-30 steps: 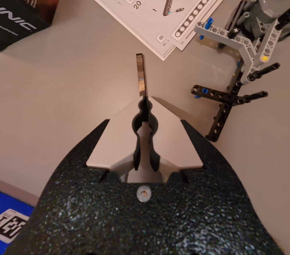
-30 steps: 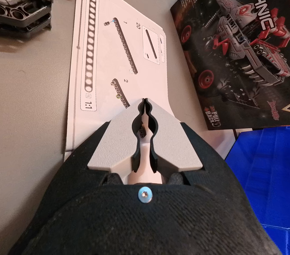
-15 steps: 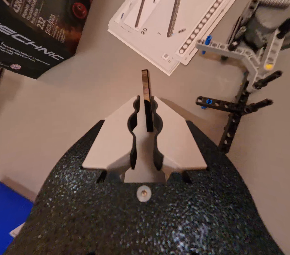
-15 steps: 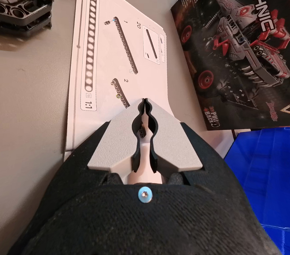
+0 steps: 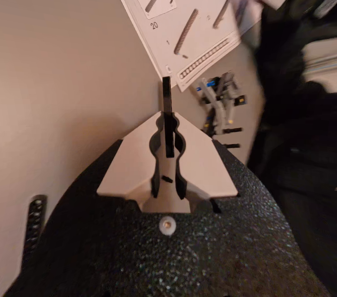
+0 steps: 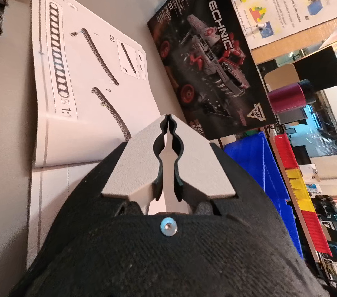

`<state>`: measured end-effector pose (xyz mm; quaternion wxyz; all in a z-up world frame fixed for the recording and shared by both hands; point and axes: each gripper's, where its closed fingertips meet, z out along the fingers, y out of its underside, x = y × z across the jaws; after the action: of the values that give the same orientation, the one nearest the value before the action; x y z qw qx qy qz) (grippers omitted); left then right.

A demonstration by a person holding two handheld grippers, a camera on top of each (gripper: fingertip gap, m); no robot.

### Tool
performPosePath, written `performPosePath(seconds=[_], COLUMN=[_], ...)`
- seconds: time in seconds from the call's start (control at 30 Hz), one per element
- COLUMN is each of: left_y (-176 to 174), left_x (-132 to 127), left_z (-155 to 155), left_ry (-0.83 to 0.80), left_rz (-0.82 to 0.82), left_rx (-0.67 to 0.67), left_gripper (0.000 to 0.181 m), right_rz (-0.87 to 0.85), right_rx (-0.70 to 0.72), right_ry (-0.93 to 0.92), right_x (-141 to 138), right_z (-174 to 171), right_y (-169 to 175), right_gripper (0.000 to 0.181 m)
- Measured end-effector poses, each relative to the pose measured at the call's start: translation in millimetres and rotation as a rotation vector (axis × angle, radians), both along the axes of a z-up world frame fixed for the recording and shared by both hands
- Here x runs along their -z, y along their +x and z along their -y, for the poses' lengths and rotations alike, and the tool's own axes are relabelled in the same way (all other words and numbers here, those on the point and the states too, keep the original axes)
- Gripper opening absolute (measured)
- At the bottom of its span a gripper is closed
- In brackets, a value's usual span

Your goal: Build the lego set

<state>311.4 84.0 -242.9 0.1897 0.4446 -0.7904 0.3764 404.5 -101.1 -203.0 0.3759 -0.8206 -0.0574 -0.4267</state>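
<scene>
My left gripper (image 5: 168, 113) is shut on a black Technic beam (image 5: 166, 94). I see the beam edge-on; it sticks out past the fingertips and runs back between the jaws. It is held above the table, short of the instruction booklet (image 5: 182, 14). The partly built grey and black model (image 5: 218, 105) lies blurred to the right of the beam. My right gripper (image 6: 168, 116) is shut and empty, and hovers over the open booklet (image 6: 82, 69).
A second black beam (image 5: 36, 215) lies at lower left, and a small black pin (image 5: 166, 178) shows between the jaws. A dark blurred shape (image 5: 291, 123) fills the right. The set's box (image 6: 209, 60), a blue bin (image 6: 255, 169) and a maroon cylinder (image 6: 286, 98) are on the right. One gripper's finger ends stand about 20 cm off the other's. Between my right fingertips and the maroon cylinder (image 6: 286, 98) there is roughly 35 cm.
The left jaws opened briefly and the beam now sits deeper between them. The left gripper swung with the beam, leaving the model smaller and farther away. The right gripper tilted up, showing more of the room.
</scene>
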Motion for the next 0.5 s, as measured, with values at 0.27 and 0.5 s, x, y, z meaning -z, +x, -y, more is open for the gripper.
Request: performPosePath(seconds=[0.27, 0.5], left_y=[17, 33], left_x=[12, 4], left_z=[-18, -40], left_ry=[0.074, 0.416], left_rz=[-0.002, 0.394], left_rx=[-0.057, 0.014], left_gripper=[0.007, 0.021], right_rz=[-0.015, 0.011], right_rx=[-0.019, -0.017], right_ry=[-0.071, -0.063], right_x=[14, 10], right_z=[-4, -3], right_y=[-3, -2], right_gripper=[0.000, 0.000])
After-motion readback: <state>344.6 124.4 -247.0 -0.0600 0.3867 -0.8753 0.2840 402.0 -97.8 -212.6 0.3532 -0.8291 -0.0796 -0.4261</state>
